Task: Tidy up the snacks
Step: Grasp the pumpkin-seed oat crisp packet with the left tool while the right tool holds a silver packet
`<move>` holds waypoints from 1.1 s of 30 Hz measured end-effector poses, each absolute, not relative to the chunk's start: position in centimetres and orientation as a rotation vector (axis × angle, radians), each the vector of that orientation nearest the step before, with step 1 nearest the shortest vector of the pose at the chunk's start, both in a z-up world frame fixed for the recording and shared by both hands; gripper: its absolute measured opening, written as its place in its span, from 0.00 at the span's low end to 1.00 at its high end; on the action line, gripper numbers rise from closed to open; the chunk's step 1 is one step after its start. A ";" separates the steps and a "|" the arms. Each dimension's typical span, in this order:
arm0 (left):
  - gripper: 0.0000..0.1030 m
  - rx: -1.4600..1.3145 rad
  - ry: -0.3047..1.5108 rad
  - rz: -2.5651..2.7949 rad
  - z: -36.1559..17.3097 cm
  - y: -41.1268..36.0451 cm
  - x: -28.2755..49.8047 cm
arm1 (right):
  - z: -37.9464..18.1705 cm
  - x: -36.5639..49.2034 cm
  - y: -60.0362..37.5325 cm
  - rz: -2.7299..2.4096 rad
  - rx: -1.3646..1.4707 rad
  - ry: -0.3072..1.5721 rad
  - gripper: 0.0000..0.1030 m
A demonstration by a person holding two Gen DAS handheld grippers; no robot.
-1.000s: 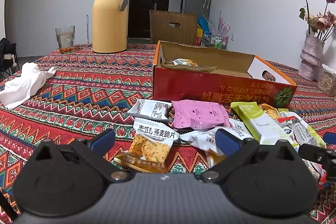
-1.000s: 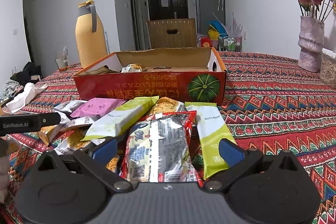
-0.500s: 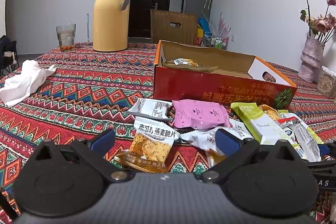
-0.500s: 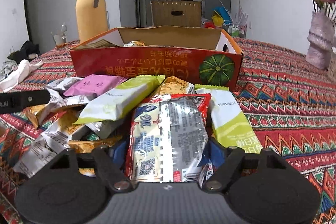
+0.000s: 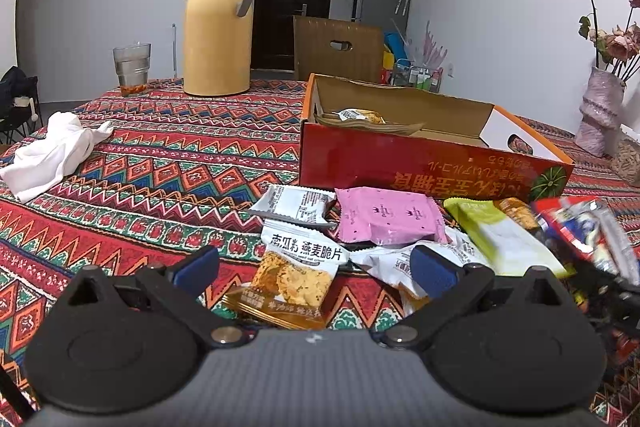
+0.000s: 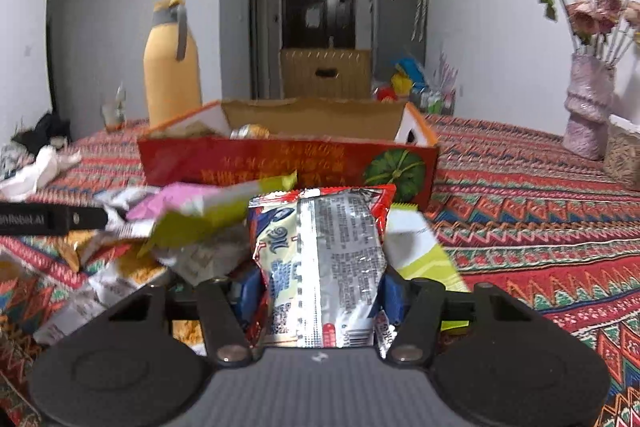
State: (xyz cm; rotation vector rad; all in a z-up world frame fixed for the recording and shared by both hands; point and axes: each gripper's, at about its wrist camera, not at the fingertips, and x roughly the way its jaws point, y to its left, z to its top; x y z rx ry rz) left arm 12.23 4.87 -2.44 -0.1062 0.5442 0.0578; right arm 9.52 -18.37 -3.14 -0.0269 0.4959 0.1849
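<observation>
My right gripper is shut on a red and silver snack packet and holds it above the pile, in front of the open red cardboard box. The packet also shows blurred at the right of the left wrist view. My left gripper is open and empty, low over an oat crisp packet. A pink packet, a grey packet and a green packet lie in front of the box, which holds one packet.
A yellow thermos and a glass stand at the far side of the patterned tablecloth. A white cloth lies at the left. A vase of dried flowers stands at the right.
My right gripper has closed on the red and silver packet and lifted it off the pile, stirring nearby packets. My left gripper has barely moved.
</observation>
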 end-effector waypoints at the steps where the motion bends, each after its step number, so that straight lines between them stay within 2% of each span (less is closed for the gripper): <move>1: 1.00 -0.107 0.544 0.061 -2.4 4.9 12.2 | -3.0 9.2 -18.6 0.178 -0.012 0.475 0.56; 11: 1.00 -0.100 0.556 0.068 -1.7 5.2 12.0 | -2.9 8.6 -19.7 0.172 0.040 0.416 0.56; 18: 1.00 0.022 0.666 0.079 -2.2 5.6 13.9 | -3.0 8.5 -19.9 0.176 0.049 0.415 0.56; 26: 1.00 0.016 0.776 0.107 -3.5 6.6 17.2 | -3.0 8.5 -19.9 0.181 0.058 0.418 0.56; 33: 0.99 0.002 0.785 0.089 -4.1 6.6 17.8 | -3.1 8.8 -19.9 0.189 0.063 0.429 0.57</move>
